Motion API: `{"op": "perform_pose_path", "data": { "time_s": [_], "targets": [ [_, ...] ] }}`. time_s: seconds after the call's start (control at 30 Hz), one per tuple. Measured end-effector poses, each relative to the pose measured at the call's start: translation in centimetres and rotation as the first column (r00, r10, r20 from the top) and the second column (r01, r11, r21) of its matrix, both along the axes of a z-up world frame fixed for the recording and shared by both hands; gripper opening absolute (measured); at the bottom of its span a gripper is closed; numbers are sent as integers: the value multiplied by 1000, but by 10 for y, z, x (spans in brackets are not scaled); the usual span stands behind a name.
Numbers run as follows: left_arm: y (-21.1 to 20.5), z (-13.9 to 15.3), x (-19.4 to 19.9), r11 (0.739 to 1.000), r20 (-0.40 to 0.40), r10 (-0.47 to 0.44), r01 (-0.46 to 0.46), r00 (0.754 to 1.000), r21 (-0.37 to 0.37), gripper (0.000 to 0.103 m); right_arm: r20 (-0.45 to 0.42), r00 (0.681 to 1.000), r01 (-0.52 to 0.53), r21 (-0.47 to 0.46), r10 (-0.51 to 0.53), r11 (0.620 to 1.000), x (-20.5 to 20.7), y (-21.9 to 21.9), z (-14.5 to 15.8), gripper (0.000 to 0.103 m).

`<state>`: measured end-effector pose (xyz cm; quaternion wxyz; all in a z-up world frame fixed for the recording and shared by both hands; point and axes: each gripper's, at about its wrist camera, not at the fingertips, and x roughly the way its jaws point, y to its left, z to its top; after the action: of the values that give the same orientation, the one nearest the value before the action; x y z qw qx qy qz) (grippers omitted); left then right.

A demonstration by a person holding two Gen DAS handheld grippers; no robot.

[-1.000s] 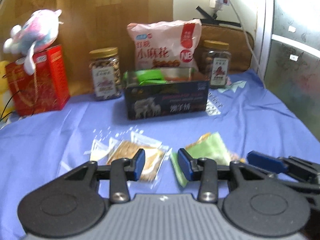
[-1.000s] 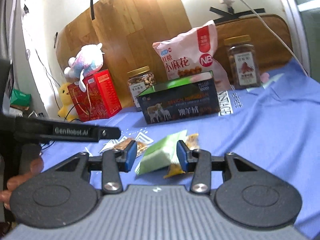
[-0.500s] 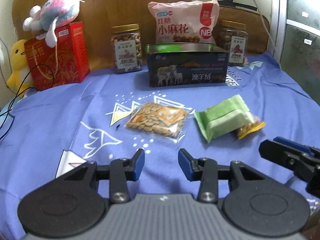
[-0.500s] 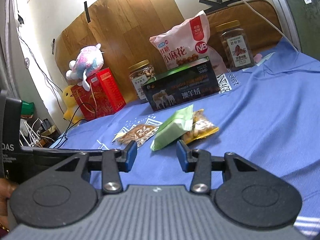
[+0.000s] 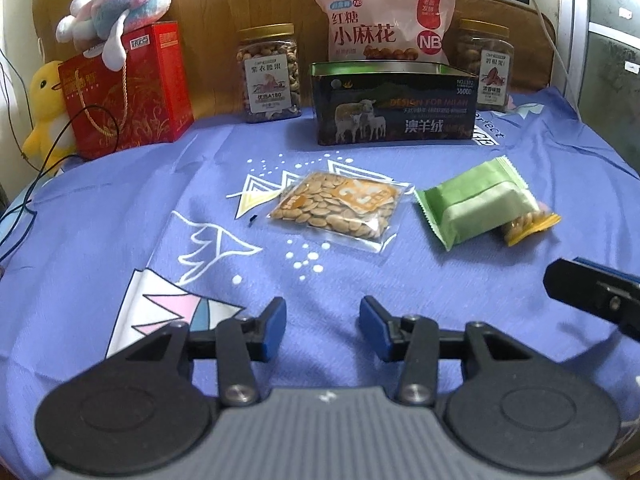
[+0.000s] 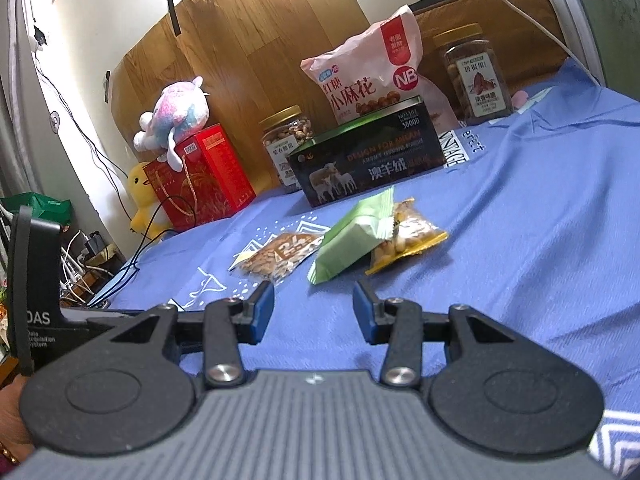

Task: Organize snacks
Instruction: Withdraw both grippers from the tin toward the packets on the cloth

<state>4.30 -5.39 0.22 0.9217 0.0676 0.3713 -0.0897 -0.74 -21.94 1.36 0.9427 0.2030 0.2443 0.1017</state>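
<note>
A clear packet of seeds [image 5: 340, 209] lies on the blue cloth [image 5: 120, 208], also in the right wrist view [image 6: 276, 258]. To its right a green wrapped snack [image 5: 476, 204] rests on a yellow nut packet [image 5: 528, 226]; both show in the right wrist view, green [image 6: 352, 236] and yellow [image 6: 412, 240]. A dark open tin box [image 5: 394, 104] stands behind them, also in the right wrist view [image 6: 368, 162]. My left gripper [image 5: 322, 326] is open and empty, well short of the packets. My right gripper [image 6: 314, 312] is open and empty, near the green snack.
At the back stand a pink snack bag [image 5: 386, 28], two nut jars [image 5: 270, 74] [image 5: 486, 64], a red gift box [image 5: 128, 88] with a plush toy [image 5: 116, 0], and a yellow duck [image 5: 46, 108]. Cables hang at the left edge [image 6: 80, 264].
Both grippers have pulled back and away from the packets, staying open. The left view now shows the whole table; the packets lie farther ahead.
</note>
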Motion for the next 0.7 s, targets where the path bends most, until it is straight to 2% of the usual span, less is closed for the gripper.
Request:
{"op": "perform_pose_path", "data": {
  "time_s": [0.5,0.7],
  "targets": [
    [-7,1,2,999,14,7,-7,1000,41,43,-13,1000,2,28,-2,1000,1,-3,-5,46],
    [-1,7,7,997,42,37,-40,998,62,43,-12,1000,-3,35,4,999,2,-5,-5,46]
  ]
}}
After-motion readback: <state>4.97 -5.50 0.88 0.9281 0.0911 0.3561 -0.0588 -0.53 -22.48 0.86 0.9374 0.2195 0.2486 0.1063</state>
